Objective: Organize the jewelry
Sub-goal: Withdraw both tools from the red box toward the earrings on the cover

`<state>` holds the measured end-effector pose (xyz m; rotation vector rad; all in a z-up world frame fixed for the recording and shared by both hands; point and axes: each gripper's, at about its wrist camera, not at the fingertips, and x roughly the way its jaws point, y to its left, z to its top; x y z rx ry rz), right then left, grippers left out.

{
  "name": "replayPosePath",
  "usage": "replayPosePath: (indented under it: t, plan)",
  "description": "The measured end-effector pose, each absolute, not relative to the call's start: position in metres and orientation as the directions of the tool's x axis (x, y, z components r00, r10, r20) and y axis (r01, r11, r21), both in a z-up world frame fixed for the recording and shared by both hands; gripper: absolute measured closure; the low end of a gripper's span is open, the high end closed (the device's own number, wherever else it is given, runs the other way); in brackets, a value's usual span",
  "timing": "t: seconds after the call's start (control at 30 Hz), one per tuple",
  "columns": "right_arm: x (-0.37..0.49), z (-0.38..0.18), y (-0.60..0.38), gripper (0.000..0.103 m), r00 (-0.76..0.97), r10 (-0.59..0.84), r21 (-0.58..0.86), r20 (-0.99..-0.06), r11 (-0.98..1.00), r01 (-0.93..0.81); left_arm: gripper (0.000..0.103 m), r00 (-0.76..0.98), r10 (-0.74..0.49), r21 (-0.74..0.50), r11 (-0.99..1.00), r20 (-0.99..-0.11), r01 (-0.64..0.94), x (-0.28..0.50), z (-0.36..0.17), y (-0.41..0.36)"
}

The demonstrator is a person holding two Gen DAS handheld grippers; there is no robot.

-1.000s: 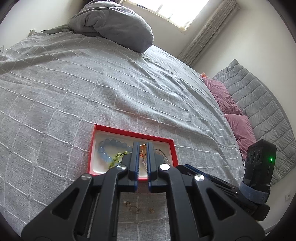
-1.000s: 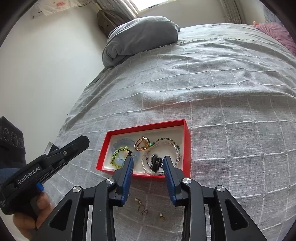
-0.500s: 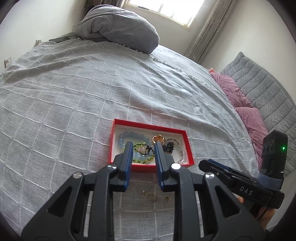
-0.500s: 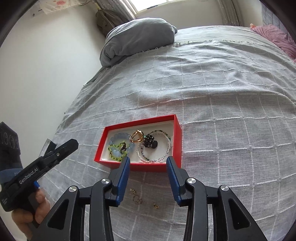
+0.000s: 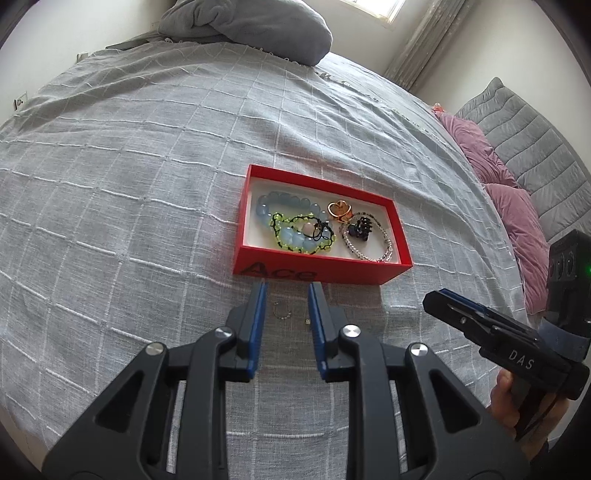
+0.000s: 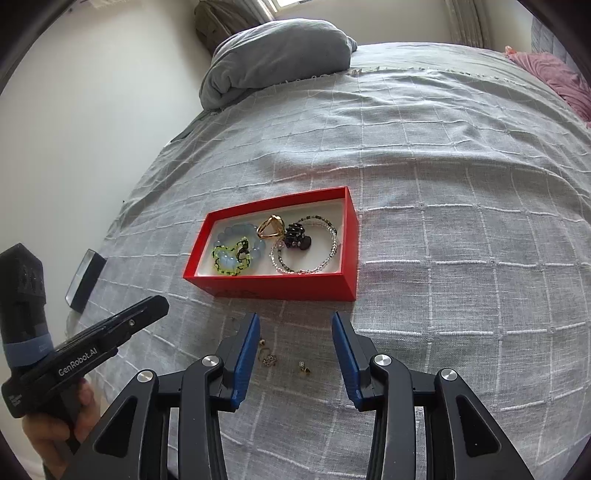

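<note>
A red box (image 5: 314, 274) (image 6: 280, 288) sits on the grey bedspread. It holds a blue bead bracelet (image 5: 284, 201) (image 6: 236, 230), a green-and-black bracelet (image 5: 295, 251), a gold ring (image 5: 339, 209) (image 6: 271, 227), a black hair claw (image 5: 360, 229) (image 6: 295, 236) and a beaded necklace (image 5: 384, 243) (image 6: 328, 254). Small earrings (image 5: 282, 314) (image 6: 269, 360) lie loose on the bedspread in front of the box. My left gripper (image 5: 285, 295) is open and empty above them. My right gripper (image 6: 295, 325) is open and empty, just short of the box.
A rolled grey duvet (image 5: 251, 26) (image 6: 280, 55) lies at the bed's far end. Pink pillows (image 5: 517, 221) and a grey quilt lie at the right. A small black case (image 6: 85, 280) lies near the bed's left edge.
Both grippers have pulled back from the box and opened wider. The black hair claw has left the right gripper and lies in the box. The loose earrings now show between the fingers.
</note>
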<state>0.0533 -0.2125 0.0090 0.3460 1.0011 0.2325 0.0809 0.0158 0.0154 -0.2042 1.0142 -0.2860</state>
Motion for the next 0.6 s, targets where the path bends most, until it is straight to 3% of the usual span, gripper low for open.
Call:
replayPosePath:
  t: [0.6]
  plan:
    - [0.056, -0.009, -0.214, 0.062, 0.447, 0.307, 0.349, -0.841, 0.937, 0.014, 0.078, 0.329, -0.345, -0.3, 0.937, -0.879, 0.182, 0.066, -0.027, -0.031]
